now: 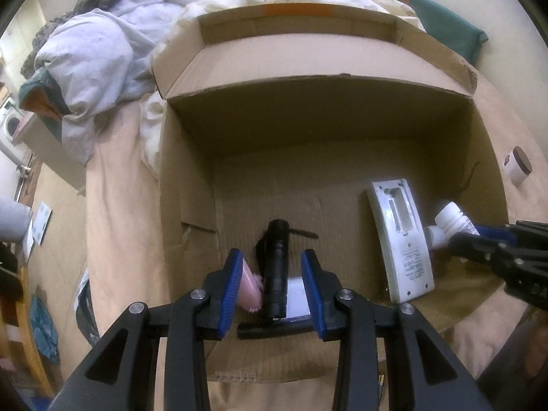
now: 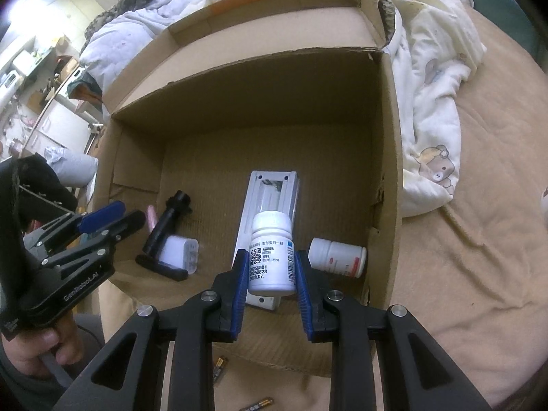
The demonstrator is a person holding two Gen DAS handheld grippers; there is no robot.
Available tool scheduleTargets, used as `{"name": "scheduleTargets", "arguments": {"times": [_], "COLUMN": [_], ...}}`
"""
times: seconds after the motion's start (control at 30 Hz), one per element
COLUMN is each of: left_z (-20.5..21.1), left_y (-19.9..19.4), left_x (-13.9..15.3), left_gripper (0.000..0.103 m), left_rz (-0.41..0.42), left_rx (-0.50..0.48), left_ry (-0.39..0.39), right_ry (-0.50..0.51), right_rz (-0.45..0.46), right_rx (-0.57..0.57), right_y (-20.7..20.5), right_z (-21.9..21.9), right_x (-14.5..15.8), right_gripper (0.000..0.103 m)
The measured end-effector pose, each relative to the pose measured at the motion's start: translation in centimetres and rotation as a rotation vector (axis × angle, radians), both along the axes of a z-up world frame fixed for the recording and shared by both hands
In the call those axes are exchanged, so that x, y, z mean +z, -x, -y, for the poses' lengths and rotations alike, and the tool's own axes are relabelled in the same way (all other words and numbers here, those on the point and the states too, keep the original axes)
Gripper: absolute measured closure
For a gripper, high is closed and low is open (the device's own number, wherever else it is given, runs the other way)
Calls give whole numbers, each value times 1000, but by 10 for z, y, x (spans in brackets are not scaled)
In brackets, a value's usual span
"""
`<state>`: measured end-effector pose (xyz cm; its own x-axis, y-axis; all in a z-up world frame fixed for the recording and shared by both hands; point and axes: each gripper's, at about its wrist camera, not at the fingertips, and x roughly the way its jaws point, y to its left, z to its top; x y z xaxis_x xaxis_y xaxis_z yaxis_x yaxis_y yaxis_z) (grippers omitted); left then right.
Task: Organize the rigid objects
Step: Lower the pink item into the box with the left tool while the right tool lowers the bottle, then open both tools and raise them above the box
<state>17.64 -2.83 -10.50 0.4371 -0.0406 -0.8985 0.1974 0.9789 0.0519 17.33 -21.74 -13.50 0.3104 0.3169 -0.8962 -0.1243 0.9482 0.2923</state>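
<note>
The right gripper [image 2: 271,275] is clamping a white pill bottle [image 2: 272,253] over the cardboard box [image 2: 390,157], above the white remote [image 2: 270,185]. It should be lowering the bottle right of the remote, beside the lying bottle [image 2: 337,257], before releasing. The left gripper [image 1: 274,286] is hanging apart over the black flashlight [image 1: 277,267]. The label is showing "20250801" and "20250828"; the left tool's body reads "GenRobot.AI".

The box [image 2: 387,157] was rough brown cardboard. The pill bottle [image 2: 272,257] was smooth white plastic with a shiny paper label. The flashlight [image 1: 277,267] looked like dull black metal. The bed [image 2: 479,239] had a soft tan cloth cover.
</note>
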Motion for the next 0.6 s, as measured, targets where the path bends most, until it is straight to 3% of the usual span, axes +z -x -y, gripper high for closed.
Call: {"name": "scheduleTargets", "arguments": {"times": [0.4,0.47,0.5,0.53,0.57,0.6], "left_z": [3,6,7,8,9,9], "left_y": [3,4,5,6,7,8], "left_x": [-2,-1,0,2,4,7], "left_gripper": [70,64,55,44,40,34], "left_rz": [-11,-9,-7,1,12,28], "left_rx": [-15,-28,-31,-31,-27,-21], "left_ry": [0,2,7,11,12,14], "right_ry": [-26,-31,-37,-48,-62,-73], "right_rz": [-19,-25,-23,-17,-6,7], "right_rx": [4,9,8,5,-1,-12], "right_y": [0,0,0,-1,-1,-1], "right_z": [-1,-3,-3,-3,-1,0], "right_x": [-2,-3,-2,0,3,6], "right_gripper": [75,75,72,64,53,28]}}
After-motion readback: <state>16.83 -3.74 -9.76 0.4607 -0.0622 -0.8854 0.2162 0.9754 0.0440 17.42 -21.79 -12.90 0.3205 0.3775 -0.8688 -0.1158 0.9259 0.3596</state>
